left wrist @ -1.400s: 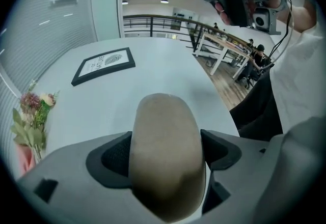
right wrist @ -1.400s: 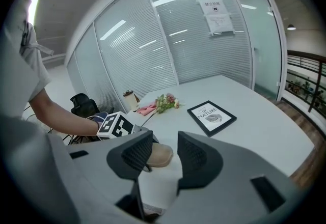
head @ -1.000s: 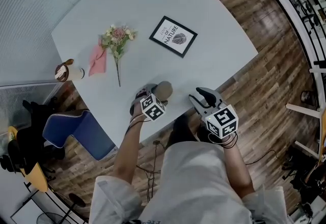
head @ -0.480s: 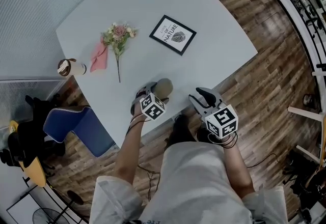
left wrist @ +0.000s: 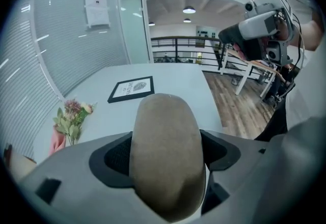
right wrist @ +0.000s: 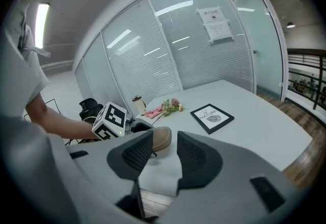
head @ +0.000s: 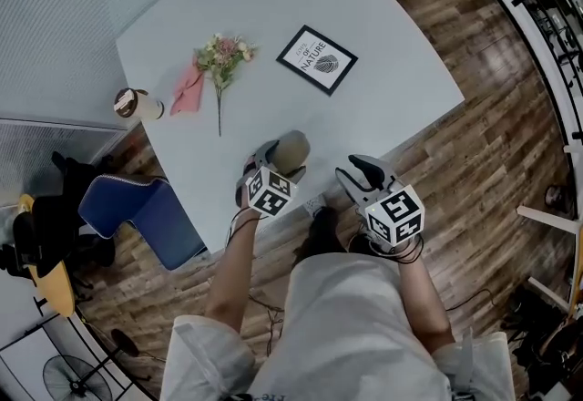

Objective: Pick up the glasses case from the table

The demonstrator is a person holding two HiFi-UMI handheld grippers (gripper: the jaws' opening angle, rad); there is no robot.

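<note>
Near the person's edge of the grey bench (head: pixel 392 44), well on this side of the framed print (head: pixel 317 60), the tan glasses case (head: pixel 291 151) sits clamped in the left gripper (head: pixel 273 162). The left gripper view shows both dark pads pressed against the case's long sides, its rounded end poking out past the jaws toward the print. Whether the case touches the bench or hangs just above it can't be told from any view.

The right gripper (head: pixel 363 176) is held to the right of the case, nearer the person than the print, about at the bench edge with the wooden floor (head: pixel 474 144) beside it. Its jaws stand a little apart with nothing between them; in its own view the gap frames only bench surface, and the case shows just beyond the left pad.

Left of the print lies a small bunch of flowers (head: pixel 221 57), with a pink cloth (head: pixel 189 91) touching it on the far side and a lidded cup (head: pixel 137 104) beyond that, at the bench's corner. A blue chair (head: pixel 137 212) stands on the floor, far from the print.
</note>
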